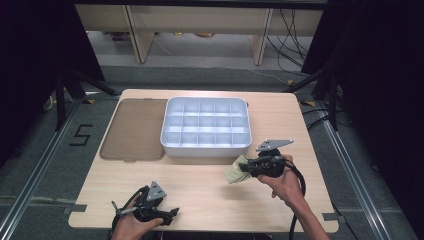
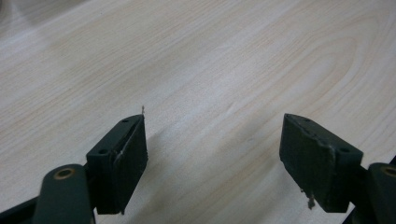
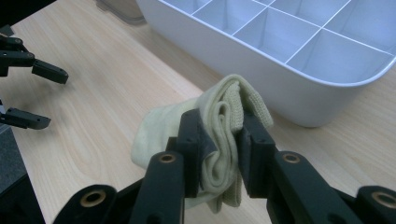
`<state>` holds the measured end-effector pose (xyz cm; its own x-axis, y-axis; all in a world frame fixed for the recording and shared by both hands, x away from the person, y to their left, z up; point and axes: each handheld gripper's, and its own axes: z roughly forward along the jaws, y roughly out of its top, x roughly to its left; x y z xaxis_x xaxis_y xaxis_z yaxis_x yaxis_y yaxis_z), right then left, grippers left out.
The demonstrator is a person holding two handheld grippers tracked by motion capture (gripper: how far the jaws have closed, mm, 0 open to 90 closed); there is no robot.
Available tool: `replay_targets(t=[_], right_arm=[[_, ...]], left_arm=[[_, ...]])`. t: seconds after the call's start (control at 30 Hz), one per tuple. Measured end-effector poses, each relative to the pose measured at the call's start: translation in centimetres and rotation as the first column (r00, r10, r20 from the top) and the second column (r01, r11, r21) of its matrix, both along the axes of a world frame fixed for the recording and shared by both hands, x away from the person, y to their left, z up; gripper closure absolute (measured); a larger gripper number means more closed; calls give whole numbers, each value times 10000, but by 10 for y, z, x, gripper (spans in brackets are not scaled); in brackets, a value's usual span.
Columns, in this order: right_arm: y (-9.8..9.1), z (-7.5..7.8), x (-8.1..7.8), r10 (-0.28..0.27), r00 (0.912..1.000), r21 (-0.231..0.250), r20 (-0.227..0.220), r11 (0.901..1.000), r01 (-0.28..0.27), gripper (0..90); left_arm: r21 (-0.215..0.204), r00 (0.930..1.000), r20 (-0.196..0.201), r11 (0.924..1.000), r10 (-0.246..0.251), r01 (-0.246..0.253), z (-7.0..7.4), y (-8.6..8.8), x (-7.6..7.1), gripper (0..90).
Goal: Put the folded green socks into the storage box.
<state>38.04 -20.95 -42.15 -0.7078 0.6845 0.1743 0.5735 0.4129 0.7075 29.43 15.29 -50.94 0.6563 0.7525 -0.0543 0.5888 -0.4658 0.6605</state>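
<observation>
Near the tabletop's right front, the right gripper point(image 3: 218, 140) pinches a folded pale-yellow fabric sock point(image 3: 219, 116), just before the white plastic compartment tray point(image 1: 206, 146). Left gripper point(image 1: 167, 214) rests wide, empty, at the front edge. Judged step: carrying; next, lift over the rim into a cell.

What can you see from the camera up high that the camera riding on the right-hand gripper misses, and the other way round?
The high view alone shows the whole table, the brown lid left of the white divided tray, and the person's hands. The right gripper view alone shows, close up, the gripper's jaws pinching the folded pale-yellow sock. Both show the tray, the sock and the open left gripper.
</observation>
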Motion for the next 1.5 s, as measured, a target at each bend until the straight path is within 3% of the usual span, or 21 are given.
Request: replay_targets(t=[0.13,0.17,0.23,0.27,0.37,0.4,0.5,0.53,0.6,0.63,0.67,0.7,0.77,0.93,1.0,1.2,1.3,1.37,1.4,1.43,1.5], right_arm=[[2,6,3,4,9998,83,-223,10000,-2,735],[2,7,4,-36,9998,-8,-204,10000,36,735],[1,11,7,181,9998,-76,-98,9998,-182,735],[2,12,8,-31,9999,-33,103,10000,32,735],[3,21,9,-78,10000,-173,14,9998,78,735],[3,22,12,-12,9997,-144,259,9999,15,735],[1,31,15,12,10000,-309,-55,9995,-14,735],[1,32,17,-28,9998,-228,173,9997,32,735],[2,38,18,-162,9998,-209,-75,9997,160,735],[1,40,21,-155,9998,-271,110,9995,158,735],[2,43,21,-272,9995,-212,-160,9994,268,735],[0,44,25,-83,9998,-203,154,9998,86,735],[1,49,27,-193,9998,-241,9,9995,193,735],[-2,62,37,-289,9993,-434,251,9986,299,735],[-1,66,40,-477,9988,-450,97,9978,481,735],[-4,70,60,-610,9958,-901,677,9937,670,735],[-2,70,70,-829,9947,-844,611,9925,879,735],[-2,70,78,-725,9943,-1244,776,9889,818,735],[-1,71,80,-893,9941,-1293,612,9869,967,735],[0,69,84,-965,9930,-1343,685,9853,1051,735],[3,68,87,-1293,9911,-1375,312,9816,1324,735]], left_arm=[[181,9999,18,9997,-161,160,2,1,1,229],[9,10000,-26,10000,-45,45,0,0,0,229],[80,10000,-46,10000,-7,7,0,0,0,229],[59,10000,10,10000,-7,7,0,0,0,229],[92,10000,-59,10000,-28,28,0,0,1,229],[115,10000,38,9999,-73,72,0,1,1,229],[196,9998,45,9996,-199,199,0,1,1,229],[192,9998,39,9997,-171,170,0,1,1,228],[185,9999,42,9997,-147,147,0,1,1,228],[99,9999,-17,9999,-120,120,-1,1,1,228],[111,9999,-8,9999,-122,122,-1,1,1,228],[142,10000,43,9999,-52,51,-1,1,1,228],[112,10000,54,9999,-41,40,-1,1,1,228],[221,9999,39,9996,-149,148,0,-1,0,227],[275,9998,117,9995,-128,125,0,1,1,227],[215,9999,145,9998,-41,38,2,4,2,226],[205,9997,227,9997,-122,118,4,4,1,226],[123,9998,174,9999,-49,47,3,3,1,226],[315,9995,231,9993,-221,214,4,4,1,226],[299,9994,236,9993,-240,233,4,4,1,227],[274,9994,236,9993,-267,261,3,3,1,226]])
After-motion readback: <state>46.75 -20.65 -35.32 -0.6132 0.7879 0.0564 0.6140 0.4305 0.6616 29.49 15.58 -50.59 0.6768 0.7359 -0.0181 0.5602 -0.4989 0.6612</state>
